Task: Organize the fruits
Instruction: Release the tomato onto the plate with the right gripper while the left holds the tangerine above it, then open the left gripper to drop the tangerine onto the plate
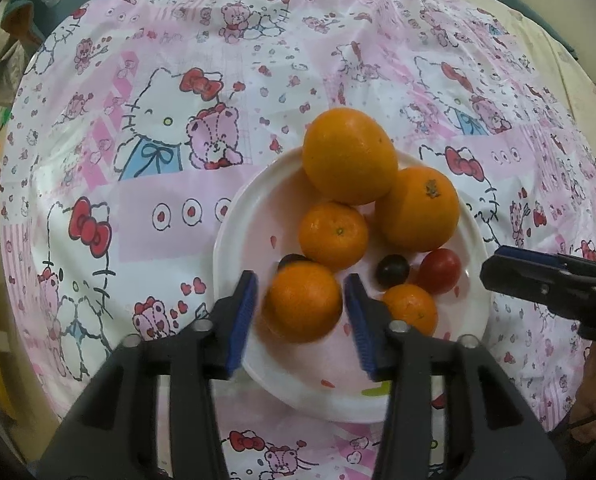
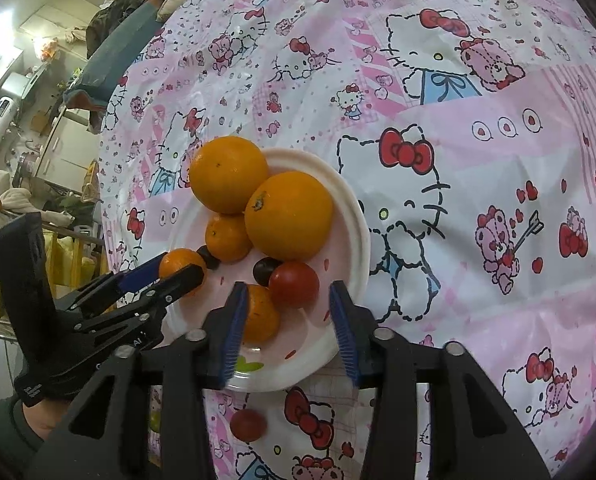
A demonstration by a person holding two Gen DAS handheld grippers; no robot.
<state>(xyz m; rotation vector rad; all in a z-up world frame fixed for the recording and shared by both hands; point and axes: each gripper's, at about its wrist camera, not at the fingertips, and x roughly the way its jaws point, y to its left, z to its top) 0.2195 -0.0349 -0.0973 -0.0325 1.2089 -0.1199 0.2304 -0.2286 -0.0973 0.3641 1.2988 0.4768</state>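
A white plate (image 1: 226,240) on the pink cartoon tablecloth holds two large oranges (image 1: 348,156), a mandarin (image 1: 334,234), two dark grapes (image 1: 393,270) and a red tomato (image 1: 438,270). My left gripper (image 1: 301,278) stands open over the plate's near side. A small, blurred orange (image 1: 304,300) sits between its blue pads with a thin gap on each side. My right gripper (image 2: 288,286) is open too, straddling the tomato (image 2: 294,284) and another small orange (image 2: 260,312) without pressing on them. Each gripper shows in the other's view, the left gripper (image 2: 182,267) and the right gripper (image 1: 494,268).
A second tomato (image 2: 248,424) lies on the tablecloth (image 2: 478,160) just off the plate's near rim (image 2: 354,216), under my right gripper. A gloved hand and sleeve (image 2: 30,420) hold the left gripper. Household clutter and furniture (image 2: 26,140) stand beyond the table's left edge.
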